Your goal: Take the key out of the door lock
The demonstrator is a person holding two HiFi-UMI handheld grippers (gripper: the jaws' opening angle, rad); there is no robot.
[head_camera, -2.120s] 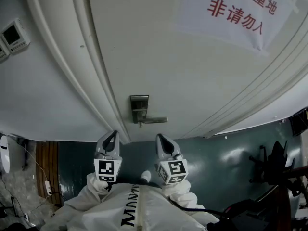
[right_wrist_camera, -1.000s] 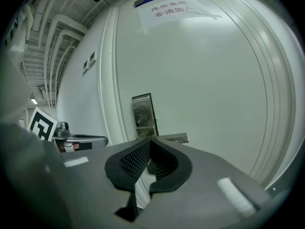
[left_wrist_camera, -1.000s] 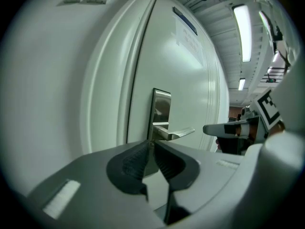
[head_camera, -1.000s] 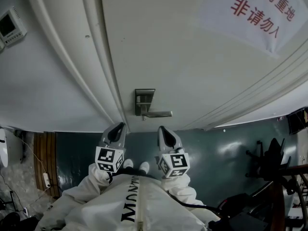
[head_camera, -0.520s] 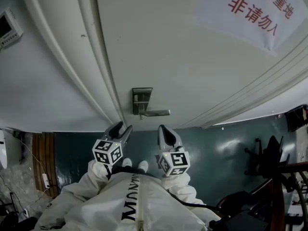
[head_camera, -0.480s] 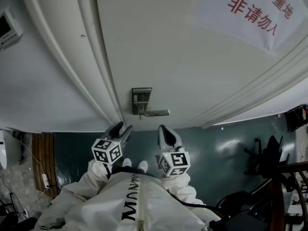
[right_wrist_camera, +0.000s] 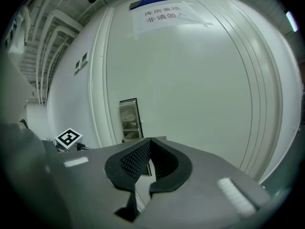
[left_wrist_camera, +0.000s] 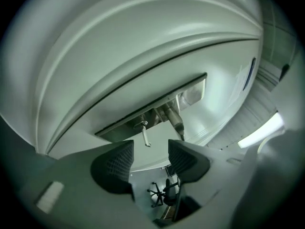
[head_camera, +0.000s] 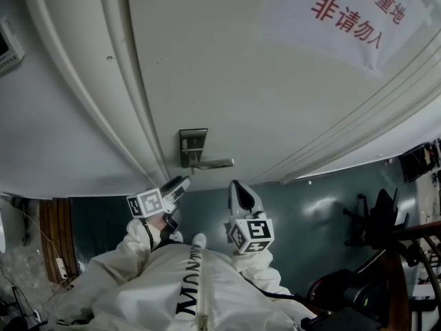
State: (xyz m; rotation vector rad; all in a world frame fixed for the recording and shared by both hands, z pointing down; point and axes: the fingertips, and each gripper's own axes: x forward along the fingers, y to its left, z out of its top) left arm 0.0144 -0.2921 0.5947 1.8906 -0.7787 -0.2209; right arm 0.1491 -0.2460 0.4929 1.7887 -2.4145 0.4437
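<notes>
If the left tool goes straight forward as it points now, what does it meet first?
Probably the key in the lock plate; depth is unclear. The left tool is opening its jaws, nothing between them.

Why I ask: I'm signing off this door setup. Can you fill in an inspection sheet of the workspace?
Surface: white door, with a paper sign in red print near the top.
Job's things: the key sticks out of the lock plate, beside the lever handle; not yet gripped.
Clutter: nothing seen.
Grippers: left gripper is aimed at the key, jaws opening, nothing between them; right gripper is shut, empty and short of the door.
Cables: what looks like a thin dark cord runs down from the left gripper over the white sleeve.
Surroundings: dark green floor, office chair at right, wall panel at left.
</notes>
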